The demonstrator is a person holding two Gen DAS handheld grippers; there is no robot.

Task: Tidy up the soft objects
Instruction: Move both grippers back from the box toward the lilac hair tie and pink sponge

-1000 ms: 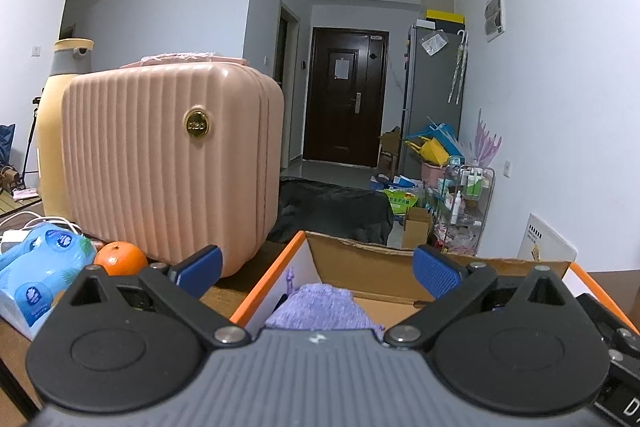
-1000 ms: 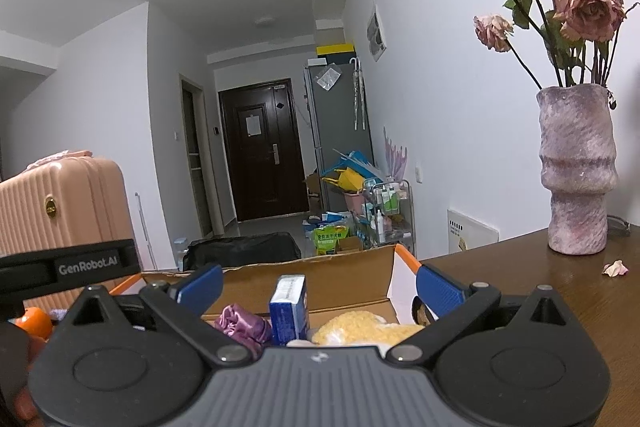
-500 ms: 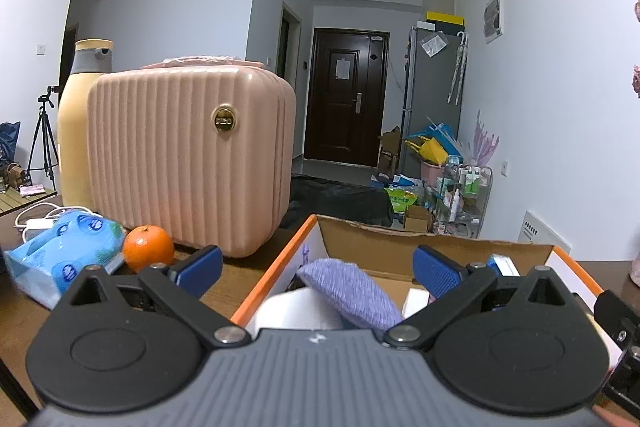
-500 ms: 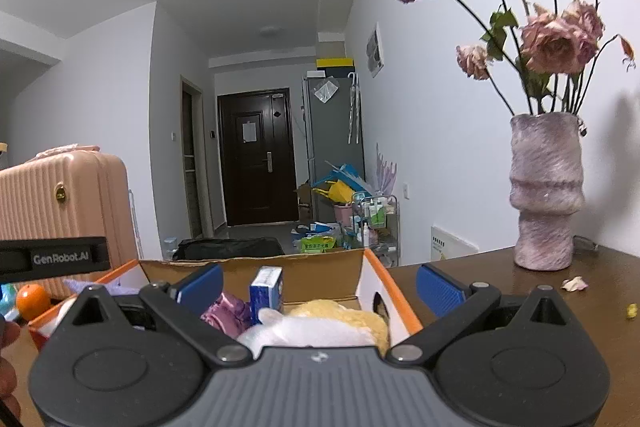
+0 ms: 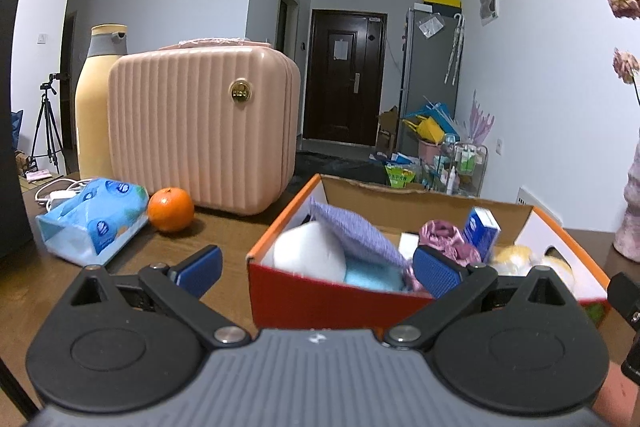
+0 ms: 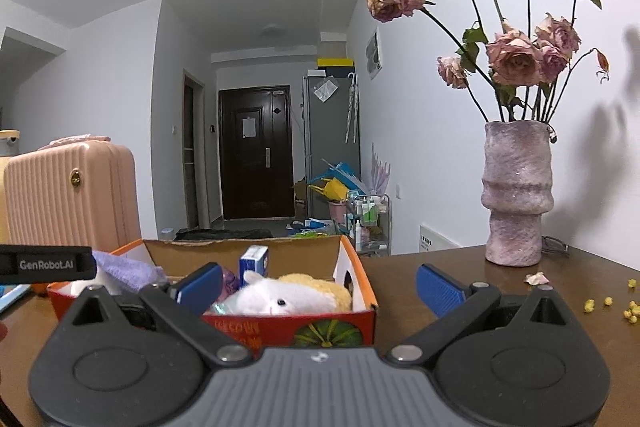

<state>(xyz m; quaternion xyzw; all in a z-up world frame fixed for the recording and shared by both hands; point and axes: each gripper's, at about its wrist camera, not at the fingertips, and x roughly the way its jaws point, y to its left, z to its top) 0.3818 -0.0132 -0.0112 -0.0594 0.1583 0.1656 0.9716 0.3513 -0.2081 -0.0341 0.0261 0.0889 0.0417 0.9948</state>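
Observation:
An orange cardboard box [image 5: 320, 297] [image 6: 288, 329] sits on the brown table, packed with soft things. In it lie a white plush [image 5: 310, 257], a lilac cloth [image 5: 356, 235], a pink satin scrunchie [image 5: 446, 233], a blue carton [image 5: 482, 231] [image 6: 254, 261] and a yellow plush [image 5: 514, 255]. The right wrist view shows a white-and-yellow hamster plush [image 6: 292, 297] at the box's near end. My left gripper [image 5: 318, 267] hangs open just before the box's near wall, empty. My right gripper [image 6: 318, 281] is open and empty before the box's right corner.
A pink ribbed case [image 5: 200, 131] stands at the back left, with a yellow bottle [image 5: 98, 99] behind it. An orange [image 5: 171, 209] and a blue tissue pack [image 5: 94, 223] lie left of the box. A vase of dried roses [image 6: 516, 195] stands at right, with petals [image 6: 536, 278] scattered nearby.
Both grippers have drawn back and up from the box, so its front wall and contents now show. Both stayed open and empty.

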